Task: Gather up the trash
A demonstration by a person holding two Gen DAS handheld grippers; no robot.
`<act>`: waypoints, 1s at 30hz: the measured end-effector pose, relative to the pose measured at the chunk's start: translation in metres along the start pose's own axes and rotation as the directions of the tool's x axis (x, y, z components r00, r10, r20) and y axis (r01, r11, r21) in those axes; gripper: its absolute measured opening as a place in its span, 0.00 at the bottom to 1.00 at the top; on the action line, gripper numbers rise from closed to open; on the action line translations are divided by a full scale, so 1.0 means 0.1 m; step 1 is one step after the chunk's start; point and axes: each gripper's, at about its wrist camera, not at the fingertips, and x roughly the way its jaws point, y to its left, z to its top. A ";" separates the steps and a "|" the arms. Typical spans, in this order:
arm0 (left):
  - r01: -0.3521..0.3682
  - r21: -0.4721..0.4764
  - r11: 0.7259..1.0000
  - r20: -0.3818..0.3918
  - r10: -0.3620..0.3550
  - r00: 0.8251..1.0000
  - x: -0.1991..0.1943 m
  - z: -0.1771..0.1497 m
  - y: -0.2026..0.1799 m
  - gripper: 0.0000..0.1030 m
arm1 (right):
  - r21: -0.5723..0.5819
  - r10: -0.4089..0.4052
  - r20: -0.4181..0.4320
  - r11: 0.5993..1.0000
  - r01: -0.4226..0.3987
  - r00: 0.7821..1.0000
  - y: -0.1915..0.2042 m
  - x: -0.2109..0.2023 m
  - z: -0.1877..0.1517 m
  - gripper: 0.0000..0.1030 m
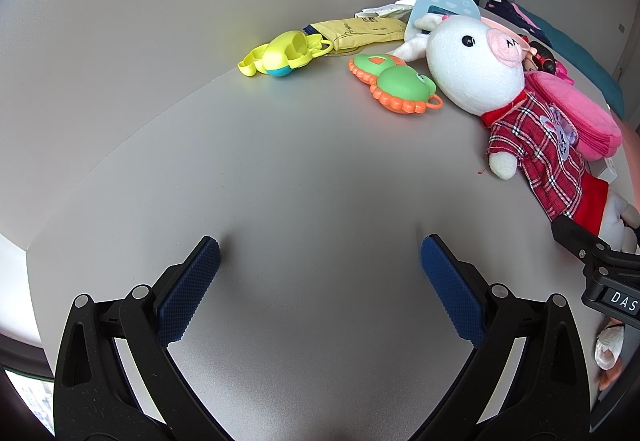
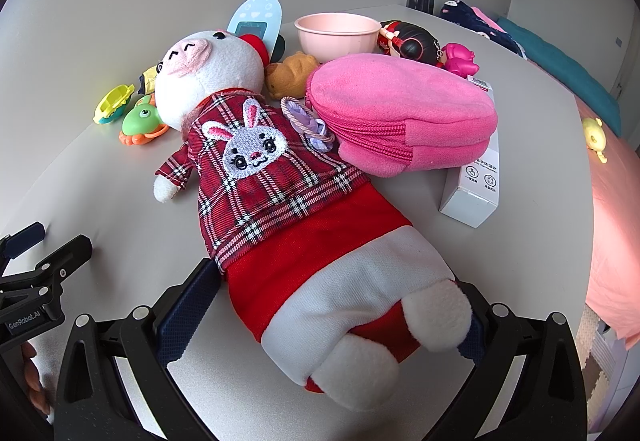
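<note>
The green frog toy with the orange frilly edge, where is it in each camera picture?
Left wrist view: the green frog toy with the orange frilly edge lies upper middle, beside the head of the white plush pig in a red plaid shirt.
Right wrist view: the frog toy lies far left, beside the pig's head.
Shared landmark: the pig.

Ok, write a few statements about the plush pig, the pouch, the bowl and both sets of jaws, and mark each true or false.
1. The left gripper holds nothing, jaws apart. True.
2. The plush pig stands upright. False: it lies on the table.
3. The pig's legs sit between the right gripper jaws. True.
4. The pink bowl is upside down. False: it is rim up.
5. The pink zip pouch rests on the white box. True.
</note>
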 end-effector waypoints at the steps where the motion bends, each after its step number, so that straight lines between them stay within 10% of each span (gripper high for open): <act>1: 0.002 0.001 1.000 -0.009 -0.002 1.000 0.00 0.01 0.01 0.94 | -0.005 0.009 -0.002 1.000 -0.009 1.000 -0.01 0.00 0.00 0.98; 12: 0.062 -0.069 0.996 0.100 -0.055 0.993 -0.36 0.30 -0.01 0.94 | -0.047 0.169 0.086 0.985 -0.166 0.982 -0.34 -0.56 0.15 0.98; 30: 0.092 -0.088 0.992 -0.021 -0.094 0.995 -0.05 0.91 -1.07 0.94 | 0.024 0.177 0.116 0.983 -0.181 0.977 -1.23 -0.65 0.62 0.98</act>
